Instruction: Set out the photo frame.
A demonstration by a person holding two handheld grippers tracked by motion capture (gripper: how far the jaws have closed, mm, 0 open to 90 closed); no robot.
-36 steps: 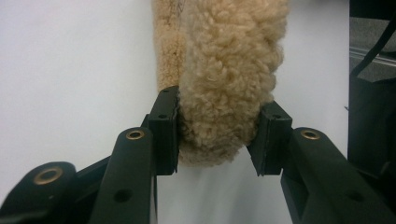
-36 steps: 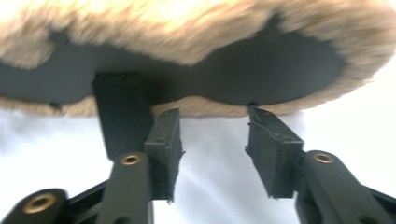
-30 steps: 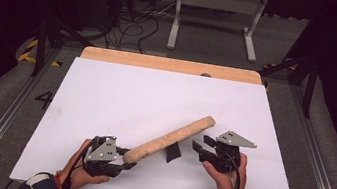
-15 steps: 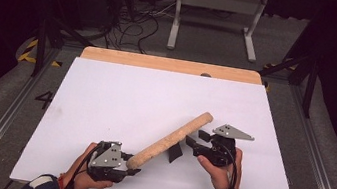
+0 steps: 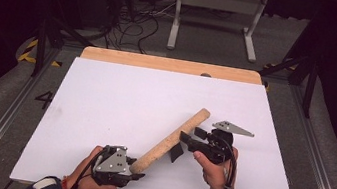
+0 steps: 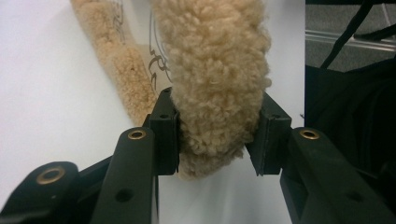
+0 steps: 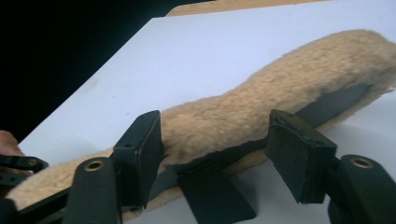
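Here, fleece roll (image 5: 172, 138): lying slantwise over the white table (image 5: 105, 100), long axis running from the near-left corner up toward the far right.
Left gripper (image 5: 137, 171): pinching the near end of the roll, pads dug into the pile on both sides in the left gripper view (image 6: 217, 135).
Right gripper (image 5: 183, 143): spread, jaws having just been opening; roll lying between and beyond them, pads not pressing in the right gripper view (image 7: 219, 163).
Bearing from right gripper: roll just to its left in the high view, mid-length, nearly broadside to the jaws.
Nearer hand: left for the near end; right for the middle and the black tab (image 5: 176, 152).
Right gripper view alone: dark strip (image 7: 336, 105) along the roll's underside, with the tab hanging down from it.
High view alone: whole slant and far end of the roll.
Judgement: next grip probably turning on that tab or seam.
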